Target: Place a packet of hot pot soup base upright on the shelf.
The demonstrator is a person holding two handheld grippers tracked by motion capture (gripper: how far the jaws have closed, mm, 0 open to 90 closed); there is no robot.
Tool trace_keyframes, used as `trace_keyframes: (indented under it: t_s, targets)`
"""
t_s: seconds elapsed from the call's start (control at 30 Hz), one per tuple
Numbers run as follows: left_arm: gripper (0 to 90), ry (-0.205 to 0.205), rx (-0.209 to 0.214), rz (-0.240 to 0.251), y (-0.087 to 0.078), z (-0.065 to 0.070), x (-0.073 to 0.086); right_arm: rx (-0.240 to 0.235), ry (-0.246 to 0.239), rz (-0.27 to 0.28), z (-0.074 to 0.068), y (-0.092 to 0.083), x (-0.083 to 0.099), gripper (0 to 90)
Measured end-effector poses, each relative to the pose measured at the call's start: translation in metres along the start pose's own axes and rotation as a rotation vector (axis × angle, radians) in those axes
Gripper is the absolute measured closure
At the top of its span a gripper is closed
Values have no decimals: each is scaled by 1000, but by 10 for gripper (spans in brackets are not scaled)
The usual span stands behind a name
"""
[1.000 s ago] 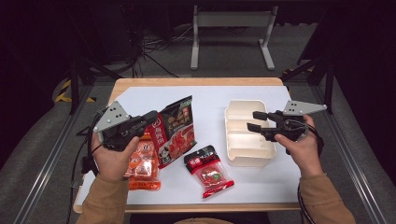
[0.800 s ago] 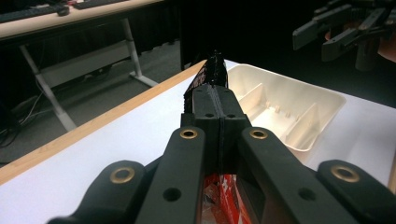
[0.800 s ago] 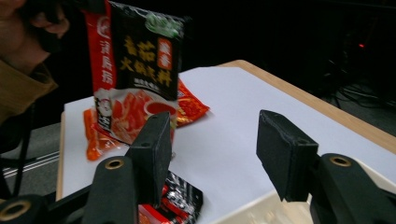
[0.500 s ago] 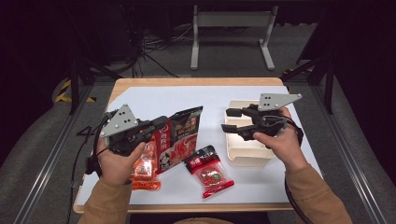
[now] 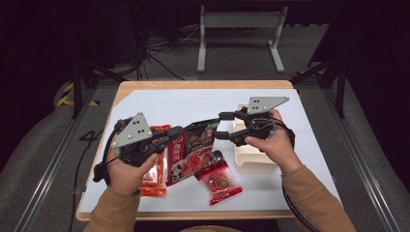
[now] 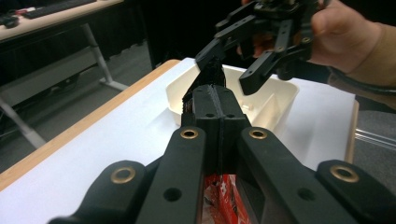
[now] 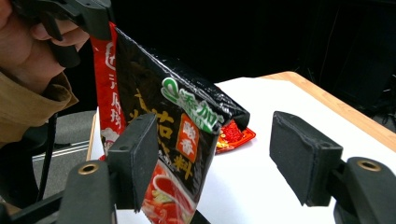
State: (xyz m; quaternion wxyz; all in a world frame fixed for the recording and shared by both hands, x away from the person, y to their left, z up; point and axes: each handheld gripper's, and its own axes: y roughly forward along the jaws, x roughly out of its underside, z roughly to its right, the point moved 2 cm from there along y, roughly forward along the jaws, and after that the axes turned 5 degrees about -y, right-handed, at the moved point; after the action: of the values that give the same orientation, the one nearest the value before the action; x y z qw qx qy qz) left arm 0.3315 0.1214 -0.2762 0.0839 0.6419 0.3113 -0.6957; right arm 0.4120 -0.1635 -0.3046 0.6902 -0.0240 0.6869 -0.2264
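two claws meet over the black and red sauce pouch, our landmark here. we see the left claw clenched on the pouch's left edge, holding it up off the white surface; in the left gripper view its jaws are pressed together with the pouch's dark edge between them. at the pouch's right edge, the right claw has its jaws spread, and they have just been opening. in the right gripper view the pouch's corner hangs between the two pads but they do not press on it, so this claw is released. right of the pouch, under the right hand, sits a cream tray. below the pouch lies a small red packet, and left of it, under the left hand, an orange packet lies flat.
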Motion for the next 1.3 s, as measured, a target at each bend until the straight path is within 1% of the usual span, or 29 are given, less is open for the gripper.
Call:
trace_keyframes:
  t_s: [0.17, 0.23, 0.33, 0.5, 0.53, 0.57, 0.67, 0.7, 0.83, 0.93, 0.97, 1.13, 1.17, 1.2, 1.27, 1.3]
  targets:
    - [900, 6, 19, 10, 0, 4, -1, -29, 11, -3, 0, 8, 3, 293]
    - [900, 4, 32, 12, 1, 5, -1, -40, 14, -4, -1, 11, 4, 291]
    - [900, 9, 37, 12, 2, 8, -2, -67, 22, -2, -3, 15, 6, 289]
    - [900, 17, 46, 16, 3, 10, -2, -105, 17, 0, -6, 19, 7, 296]
    - [900, 15, 49, 16, 3, 10, -2, -120, 16, 2, -7, 21, 8, 302]
    - [900, 15, 49, 16, 3, 10, -2, -120, 16, 2, -7, 21, 8, 302]
    - [900, 21, 57, 19, 3, 11, -2, -152, 7, 8, -9, 24, 7, 323]
    - [900, 25, 56, 21, 3, 11, -2, -158, 5, 8, -9, 24, 7, 323]
    - [900, 19, 65, 28, 4, 10, -1, -175, 9, 8, -11, 27, 8, 329]
    - [900, 16, 66, 28, 4, 11, -1, -183, 0, 4, -12, 28, 8, 383]
    - [900, 20, 65, 28, 4, 10, -1, -187, -3, 4, -12, 27, 8, 418]
    - [900, 3, 69, 47, 4, 11, -1, -190, -6, -1, -13, 25, 7, 516]
    - [900, 5, 68, 49, 4, 11, -1, -185, -11, -1, -13, 24, 7, 560]
    - [900, 5, 71, 49, 3, 11, -1, -181, -15, -4, -12, 24, 7, 576]
    - [900, 4, 74, 52, 3, 10, -1, -193, -9, -5, -12, 22, 7, 609]
    - [900, 4, 74, 52, 3, 10, -1, -193, -9, -5, -12, 22, 7, 609]
